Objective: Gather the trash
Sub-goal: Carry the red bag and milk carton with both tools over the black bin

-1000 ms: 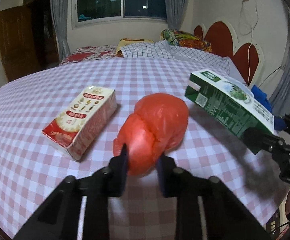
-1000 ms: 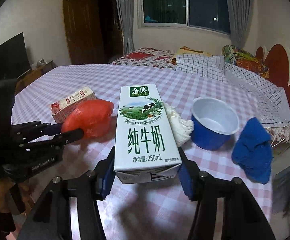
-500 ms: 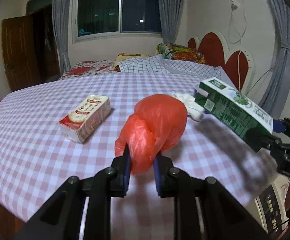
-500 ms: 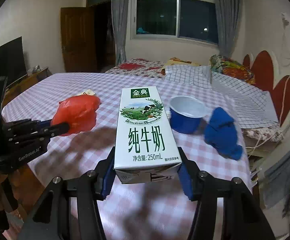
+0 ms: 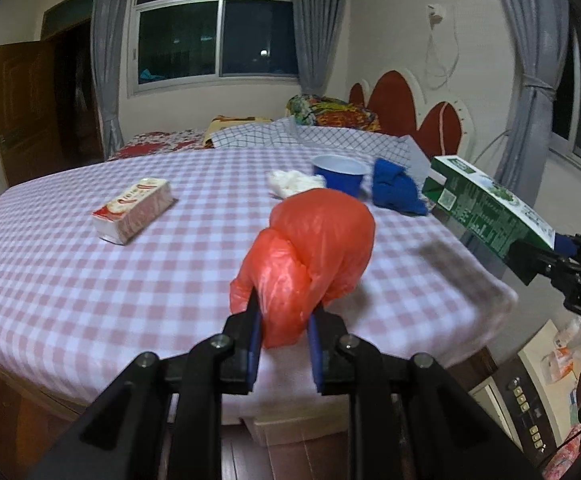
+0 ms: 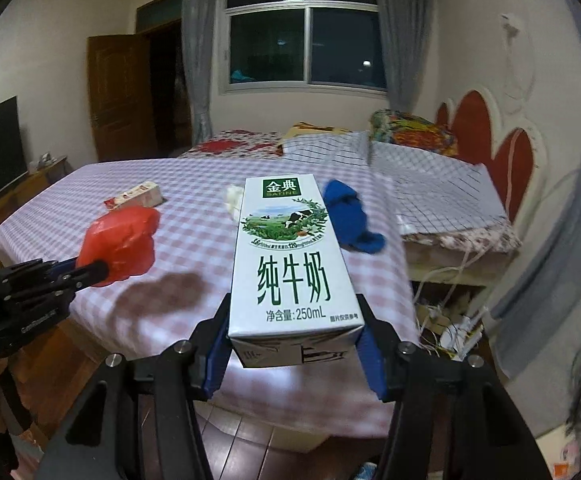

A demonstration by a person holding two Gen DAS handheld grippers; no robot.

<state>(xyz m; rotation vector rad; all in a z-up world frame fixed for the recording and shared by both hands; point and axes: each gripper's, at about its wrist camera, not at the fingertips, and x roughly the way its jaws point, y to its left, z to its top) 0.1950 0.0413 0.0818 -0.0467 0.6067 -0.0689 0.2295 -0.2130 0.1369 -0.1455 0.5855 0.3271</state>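
Note:
My left gripper (image 5: pixel 282 320) is shut on a crumpled red plastic bag (image 5: pixel 310 256) and holds it in the air in front of the table's near edge; the bag also shows in the right wrist view (image 6: pixel 120 246). My right gripper (image 6: pixel 294 344) is shut on a green-and-white 250 mL milk carton (image 6: pixel 290 256), held lying along the fingers, off the table to the right; the carton shows in the left wrist view (image 5: pixel 486 208). A red-and-white carton (image 5: pixel 134 210) lies on the checked tablecloth (image 5: pixel 90 280).
A blue bowl (image 5: pixel 340 174), a white crumpled tissue (image 5: pixel 292 182) and a blue cloth (image 5: pixel 394 194) lie at the table's far right. A bed (image 6: pixel 410 160) stands behind. An appliance with buttons (image 5: pixel 522 404) sits on the floor at right.
Both grippers have pulled back and away from the table with the bag and the milk carton still held. The table now lies farther off, its near edge in view.

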